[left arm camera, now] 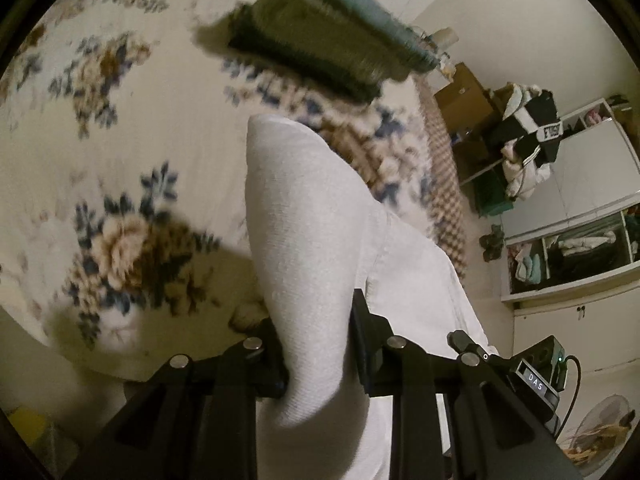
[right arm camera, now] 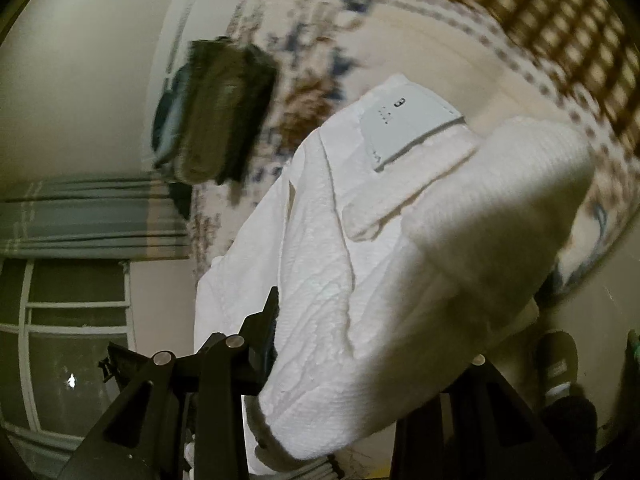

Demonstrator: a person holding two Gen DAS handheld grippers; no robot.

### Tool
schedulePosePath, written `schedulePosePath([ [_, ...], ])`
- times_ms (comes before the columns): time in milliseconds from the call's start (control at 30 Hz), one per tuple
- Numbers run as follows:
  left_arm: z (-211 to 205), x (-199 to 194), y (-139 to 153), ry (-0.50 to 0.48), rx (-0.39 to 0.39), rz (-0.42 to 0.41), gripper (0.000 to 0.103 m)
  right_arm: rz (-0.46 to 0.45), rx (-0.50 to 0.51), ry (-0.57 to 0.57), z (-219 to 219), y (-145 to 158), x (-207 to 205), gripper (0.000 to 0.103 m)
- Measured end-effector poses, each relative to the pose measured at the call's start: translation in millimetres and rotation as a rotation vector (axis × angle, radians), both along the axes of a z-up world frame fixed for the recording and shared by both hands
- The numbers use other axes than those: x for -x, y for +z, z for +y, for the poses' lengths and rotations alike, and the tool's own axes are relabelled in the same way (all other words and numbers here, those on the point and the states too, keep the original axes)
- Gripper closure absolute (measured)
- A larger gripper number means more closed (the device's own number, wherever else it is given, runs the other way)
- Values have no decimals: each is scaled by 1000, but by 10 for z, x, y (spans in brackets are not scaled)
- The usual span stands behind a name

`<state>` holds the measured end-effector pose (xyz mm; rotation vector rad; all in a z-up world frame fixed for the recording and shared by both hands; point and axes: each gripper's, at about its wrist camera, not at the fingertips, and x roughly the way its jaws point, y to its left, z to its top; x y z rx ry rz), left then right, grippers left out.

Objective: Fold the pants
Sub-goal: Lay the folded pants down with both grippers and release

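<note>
White pants [left arm camera: 312,240] hang lifted above a bed with a floral blanket [left arm camera: 100,120]. My left gripper [left arm camera: 318,344] is shut on a bunched fold of the white cloth, which rises between its black fingers [left arm camera: 362,332]. In the right wrist view the pants [right arm camera: 360,248] fill the middle, with a grey label [right arm camera: 408,128] near the waistband. My right gripper [right arm camera: 360,344] is shut on a thick ribbed part of the pants. Only its left finger [right arm camera: 264,332] shows; the cloth hides the other. The other gripper's black body [left arm camera: 532,364] sits at the left view's lower right.
A stack of folded dark green and blue clothes [left arm camera: 320,52] lies further up the bed, also in the right view as a dark pile [right arm camera: 224,112]. A white wardrobe with open shelves [left arm camera: 580,216] and a clothes heap [left arm camera: 528,136] stand to the right. A window [right arm camera: 72,328] is at the lower left.
</note>
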<state>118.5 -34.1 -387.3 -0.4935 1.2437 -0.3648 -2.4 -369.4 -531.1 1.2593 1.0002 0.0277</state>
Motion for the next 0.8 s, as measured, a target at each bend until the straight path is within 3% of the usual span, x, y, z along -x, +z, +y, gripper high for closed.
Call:
schedulePosePath([
  [233,-6,-937,757,21,44,-83,81,-103,39,-9,-81,913,-762,66],
  [433,45,-2397,1163,1,75,-152,81,-202,87,-62,-122,1534,-2008,66],
  [633,167,-3794,1133,-16,67,-178,81,-265,115,-123,-97,1732,-3509,67],
  [800,289,-4678,681,-14,25,-141,81,-272,132,-130,0,1470,-4600,67],
])
